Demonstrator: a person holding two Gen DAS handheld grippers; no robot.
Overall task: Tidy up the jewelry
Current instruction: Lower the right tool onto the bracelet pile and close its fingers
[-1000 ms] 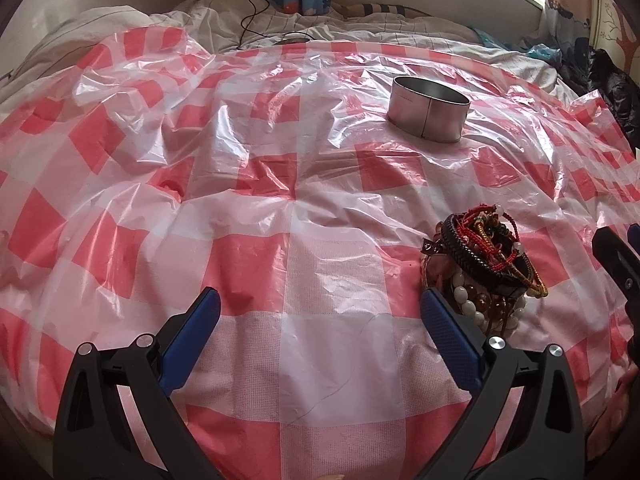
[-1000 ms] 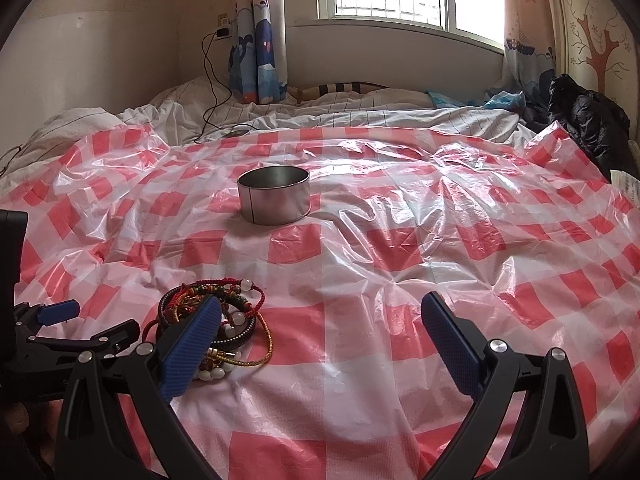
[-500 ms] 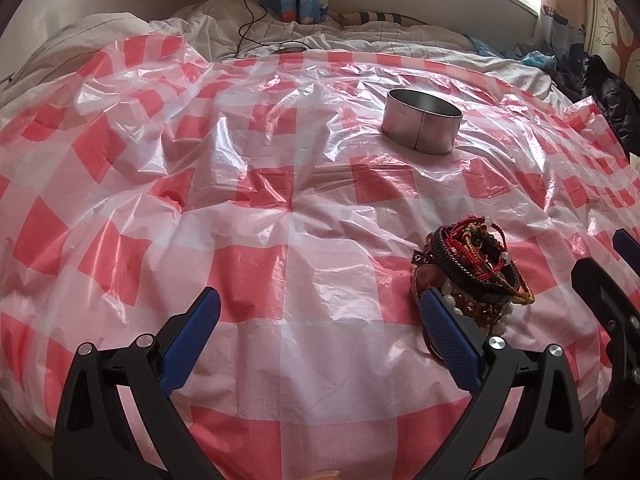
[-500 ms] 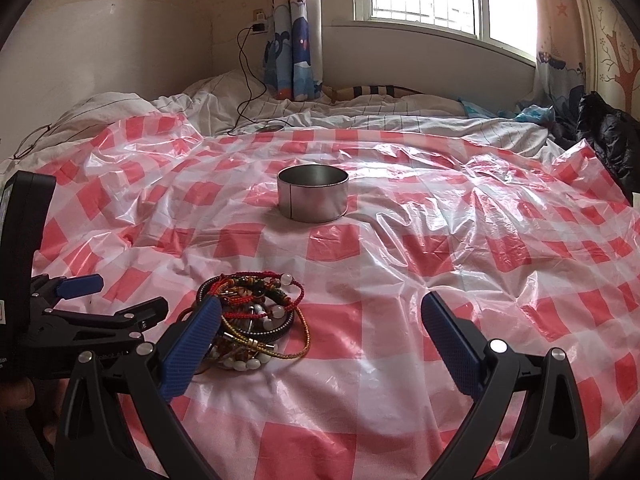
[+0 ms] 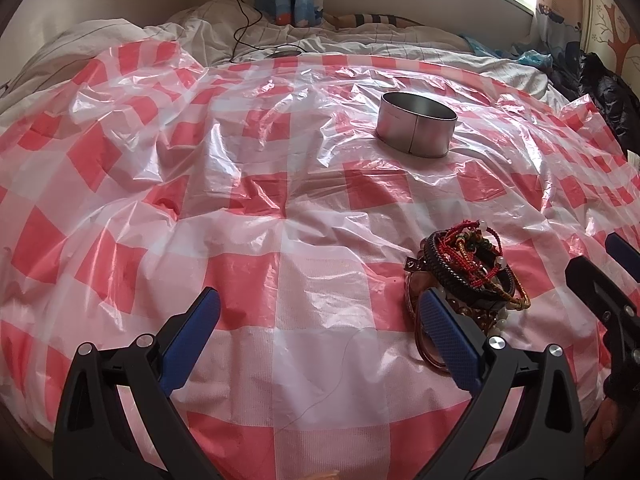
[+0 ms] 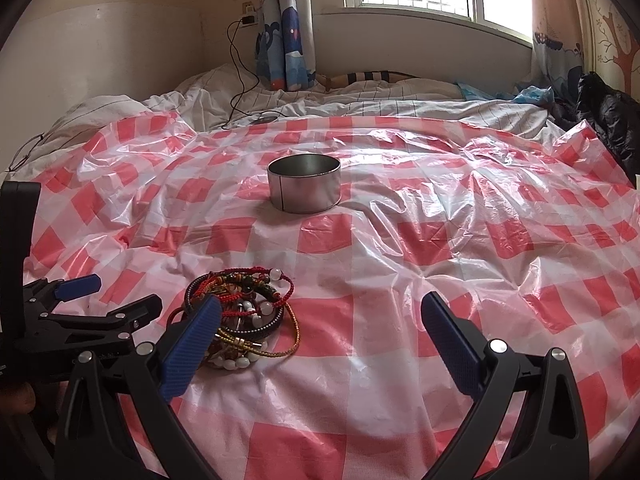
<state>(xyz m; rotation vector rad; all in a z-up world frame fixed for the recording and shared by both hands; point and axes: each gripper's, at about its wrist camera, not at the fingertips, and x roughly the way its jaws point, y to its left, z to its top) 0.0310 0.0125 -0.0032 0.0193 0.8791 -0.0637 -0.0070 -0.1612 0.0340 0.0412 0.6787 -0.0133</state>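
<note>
Left gripper [image 5: 320, 332] spread wide, holding nothing. Right gripper [image 6: 322, 332] likewise. Bracelet pile [image 6: 244, 320] near; metal tin [image 6: 304, 184] farther off.

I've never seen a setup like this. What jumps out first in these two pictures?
The red-and-white checked plastic sheet spread over the bed fills nearly everything. Near the front lies a tangled pile of bracelets, red cords, white beads, dark bands, and farther back a round metal tin stands alone. At the bottom, the right gripper and left gripper spread their blue-padded fingers wide, holding nothing.
</note>
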